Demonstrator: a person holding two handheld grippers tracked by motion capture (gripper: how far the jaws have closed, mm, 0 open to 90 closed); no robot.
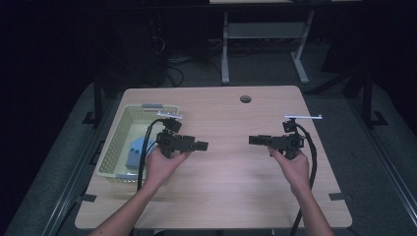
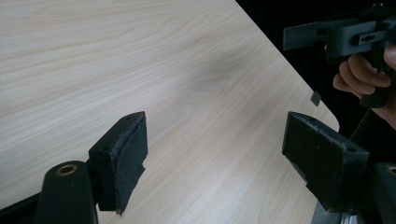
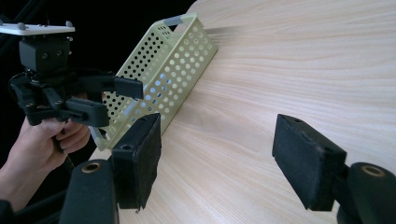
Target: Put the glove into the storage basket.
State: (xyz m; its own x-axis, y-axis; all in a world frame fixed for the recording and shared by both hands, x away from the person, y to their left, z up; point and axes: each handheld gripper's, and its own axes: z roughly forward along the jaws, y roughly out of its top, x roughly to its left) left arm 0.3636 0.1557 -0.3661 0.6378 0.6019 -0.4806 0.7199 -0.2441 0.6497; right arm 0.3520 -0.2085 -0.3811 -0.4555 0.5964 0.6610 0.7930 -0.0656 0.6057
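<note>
At left of the high view, a pale green basket (image 1: pixel 114 142) holds something blue (image 1: pixel 136 151), possibly blocks. Left gripper (image 2: pixel 212 161) and right gripper (image 3: pixel 215 161) gape wide, empty, above bare table (image 1: pixel 231 177).

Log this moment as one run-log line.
left gripper: open, empty, above table | right gripper: open, empty, facing left gripper | basket: table's left edge, blue object inside

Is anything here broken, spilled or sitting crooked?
Only one small thing: the foam pad on one jaw of the left gripper looks frayed, its lower edge peeling. Otherwise the basket sits upright at the table's left edge, and nothing is spilled.
</note>
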